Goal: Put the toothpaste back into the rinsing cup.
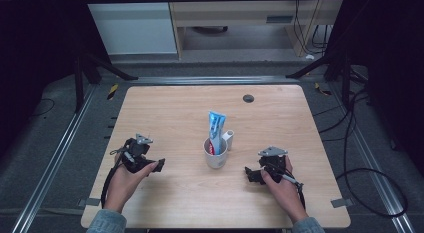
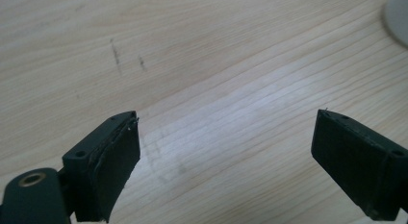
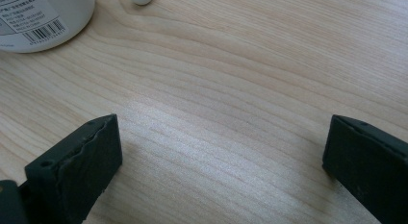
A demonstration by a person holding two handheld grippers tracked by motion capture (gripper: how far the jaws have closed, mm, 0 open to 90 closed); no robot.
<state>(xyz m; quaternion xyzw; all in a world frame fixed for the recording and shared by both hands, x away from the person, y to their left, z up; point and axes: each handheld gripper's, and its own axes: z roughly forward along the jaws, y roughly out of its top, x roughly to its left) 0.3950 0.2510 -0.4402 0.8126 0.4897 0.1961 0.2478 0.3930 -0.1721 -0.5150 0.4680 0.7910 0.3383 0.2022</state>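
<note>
Your left tongs (image 1: 161, 165) and right tongs (image 1: 247, 173) both gape wide and empty over the surface (image 1: 165, 113). Between them, the white mug (image 1: 216, 153) holds an upright toothpaste tube (image 1: 216, 129): light, squashy, probably slick, so pinch it gently mid-body.

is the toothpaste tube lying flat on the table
No, the toothpaste tube stands upright inside the white mug.

The high view looks forward and down from above on the whole wooden table (image 1: 175, 108). Each gripper view sits very close to the tabletop, looking out between two black jaws. All three share the white cup (image 1: 216, 154).
</note>
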